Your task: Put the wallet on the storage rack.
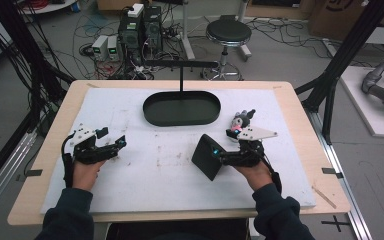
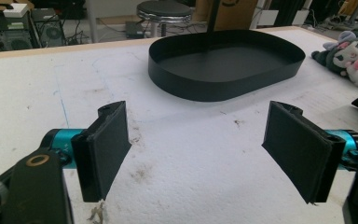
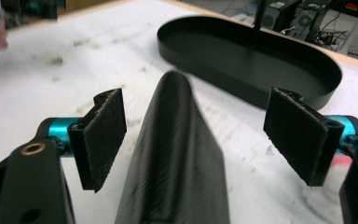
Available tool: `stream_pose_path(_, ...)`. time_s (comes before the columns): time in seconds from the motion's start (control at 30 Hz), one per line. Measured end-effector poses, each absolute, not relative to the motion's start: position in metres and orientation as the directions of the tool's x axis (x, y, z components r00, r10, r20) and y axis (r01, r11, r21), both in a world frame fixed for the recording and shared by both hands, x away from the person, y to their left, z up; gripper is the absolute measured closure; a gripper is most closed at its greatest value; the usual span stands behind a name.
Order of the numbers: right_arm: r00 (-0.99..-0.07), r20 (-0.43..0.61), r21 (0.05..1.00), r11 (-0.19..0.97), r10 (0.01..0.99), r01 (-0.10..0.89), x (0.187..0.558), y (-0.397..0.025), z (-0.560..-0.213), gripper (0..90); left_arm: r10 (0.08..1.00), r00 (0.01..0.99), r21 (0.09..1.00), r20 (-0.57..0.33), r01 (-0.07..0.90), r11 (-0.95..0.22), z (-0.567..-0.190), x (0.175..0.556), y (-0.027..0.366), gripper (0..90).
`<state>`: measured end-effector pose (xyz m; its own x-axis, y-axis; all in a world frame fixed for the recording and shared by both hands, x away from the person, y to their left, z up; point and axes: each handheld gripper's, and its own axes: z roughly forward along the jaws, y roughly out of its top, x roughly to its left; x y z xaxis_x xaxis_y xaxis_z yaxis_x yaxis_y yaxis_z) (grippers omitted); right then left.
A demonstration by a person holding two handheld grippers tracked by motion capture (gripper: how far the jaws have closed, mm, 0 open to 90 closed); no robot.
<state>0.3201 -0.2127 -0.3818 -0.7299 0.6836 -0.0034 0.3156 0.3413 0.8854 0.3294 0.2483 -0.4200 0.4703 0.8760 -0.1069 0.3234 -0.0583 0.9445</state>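
A black, finely textured pouch-like piece (image 1: 205,159) stands on edge on the white mat (image 1: 155,175), right of centre. My right gripper (image 1: 214,154) is open around it. In the right gripper view the piece (image 3: 177,163) rises between the two pads (image 3: 103,135), with a gap on each side. My left gripper (image 1: 112,137) hovers over the mat's left side, open, with nothing between its pads (image 2: 105,149). A black oval tray (image 1: 180,122) lies at the back centre, also seen in the left gripper view (image 2: 214,86) and the right gripper view (image 3: 242,93).
A thin black T-shaped stand (image 1: 181,75) rises from the tray's far side. A small dark plush toy (image 1: 240,122) with a pink and white face (image 2: 349,56) lies right of the tray, just behind my right gripper. Beyond the table are a stool (image 1: 228,32), computers and cables.
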Motion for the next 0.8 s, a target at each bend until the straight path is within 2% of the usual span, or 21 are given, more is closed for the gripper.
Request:
stream_pose_path(0.13, -0.741, -0.036, 0.858, 0.4, 0.671, 0.32, 0.314, -0.203, -0.394, 21.8, 0.876, 0.47, 0.944, -0.105, 0.324, -0.06, -0.42, 0.329, 0.248, 22.0)
stream_pose_path(0.27, -0.749, 0.011, 0.836, 0.405, 0.662, 0.37, 0.32, -0.2, -0.406, 34.7, 0.876, 0.471, 0.945, -0.106, 0.323, -0.06, -0.42, 0.329, 0.248, 22.1)
stream_pose_path(0.53, -0.745, 0.058, 0.832, 0.38, 0.665, 0.404, 0.322, -0.206, -0.412, 48.5, 0.876, 0.471, 0.944, -0.106, 0.324, -0.06, -0.421, 0.329, 0.249, 22.1)
stream_pose_path(0.6, -0.745, 0.072, 0.834, 0.37, 0.663, 0.41, 0.322, -0.207, -0.411, 55.6, 0.876, 0.47, 0.944, -0.106, 0.324, -0.06, -0.421, 0.329, 0.249, 22.0)
stream_pose_path(0.7, -0.755, 0.07, 0.848, 0.36, 0.652, 0.389, 0.322, -0.209, -0.408, 75.9, 0.875, 0.472, 0.944, -0.104, 0.324, -0.062, -0.421, 0.329, 0.249, 22.1)
stream_pose_path(0.8, -0.758, 0.067, 0.847, 0.364, 0.649, 0.387, 0.322, -0.208, -0.404, 77.9, 0.876, 0.472, 0.943, -0.103, 0.326, -0.065, -0.421, 0.33, 0.249, 22.1)
